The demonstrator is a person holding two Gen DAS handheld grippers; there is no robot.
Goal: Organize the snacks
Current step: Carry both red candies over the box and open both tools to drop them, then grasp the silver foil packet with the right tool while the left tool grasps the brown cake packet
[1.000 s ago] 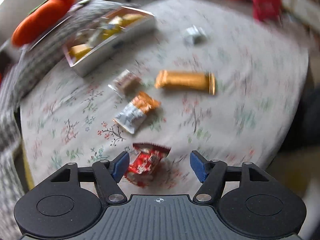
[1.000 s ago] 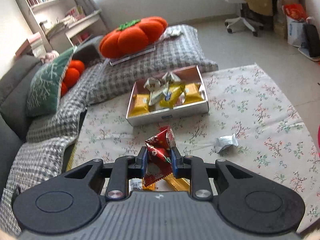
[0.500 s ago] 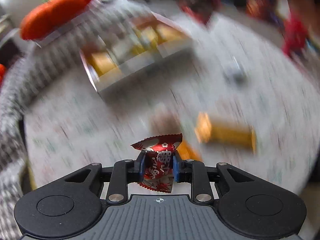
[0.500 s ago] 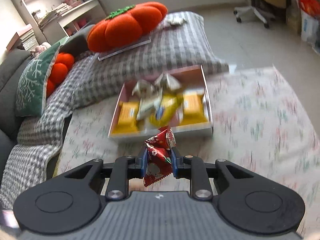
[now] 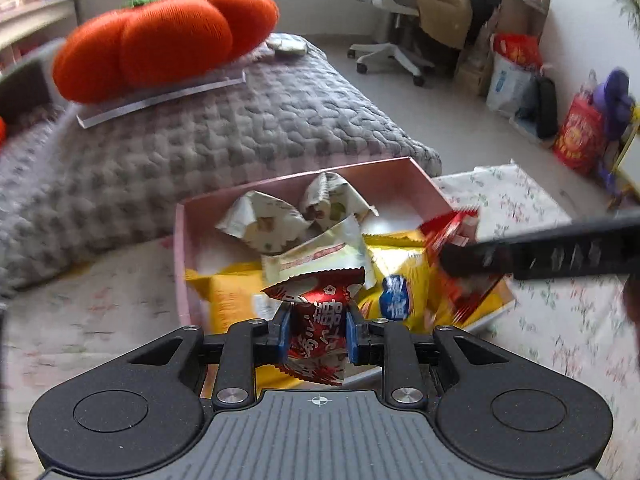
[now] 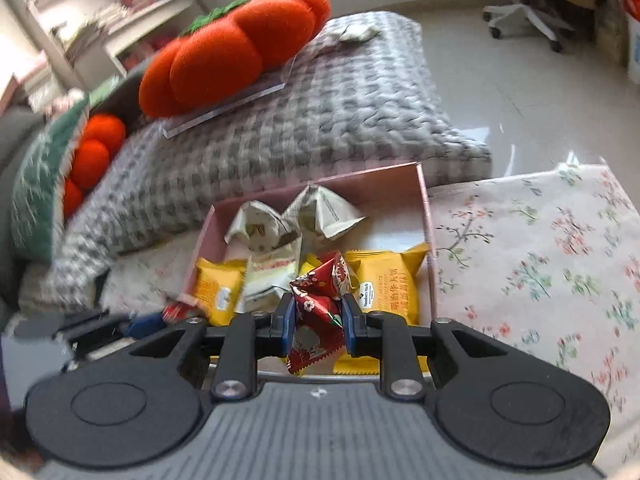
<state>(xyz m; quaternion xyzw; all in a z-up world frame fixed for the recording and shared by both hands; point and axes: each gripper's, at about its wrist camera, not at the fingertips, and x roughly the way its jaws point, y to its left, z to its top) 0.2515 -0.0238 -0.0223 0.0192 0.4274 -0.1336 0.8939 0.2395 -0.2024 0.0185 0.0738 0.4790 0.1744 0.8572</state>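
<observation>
A pink snack box point(image 5: 182, 240) point(image 6: 425, 200) sits on the flowered tablecloth and holds several yellow and white snack packets. My left gripper point(image 5: 316, 334) is shut on a red candy packet point(image 5: 320, 320) and holds it over the box's near edge. My right gripper point(image 6: 316, 322) is shut on another red candy packet point(image 6: 320, 296), also over the near part of the box. In the left wrist view the right gripper point(image 5: 452, 258) enters from the right over the box with its red packet point(image 5: 448, 226). The left gripper point(image 6: 152, 322) shows blurred at the left of the right wrist view.
A grey checked cushion point(image 5: 240, 128) point(image 6: 340, 100) lies right behind the box, with an orange pumpkin pillow point(image 5: 160, 40) point(image 6: 240, 44) on it. The flowered tablecloth point(image 6: 540, 260) stretches to the right. An office chair point(image 5: 400, 8) and bags point(image 5: 576, 136) stand on the floor beyond.
My left gripper closed on the red packet on the cloth, lifted it and carried it to the box. My right gripper moved forward with its red packet over the box.
</observation>
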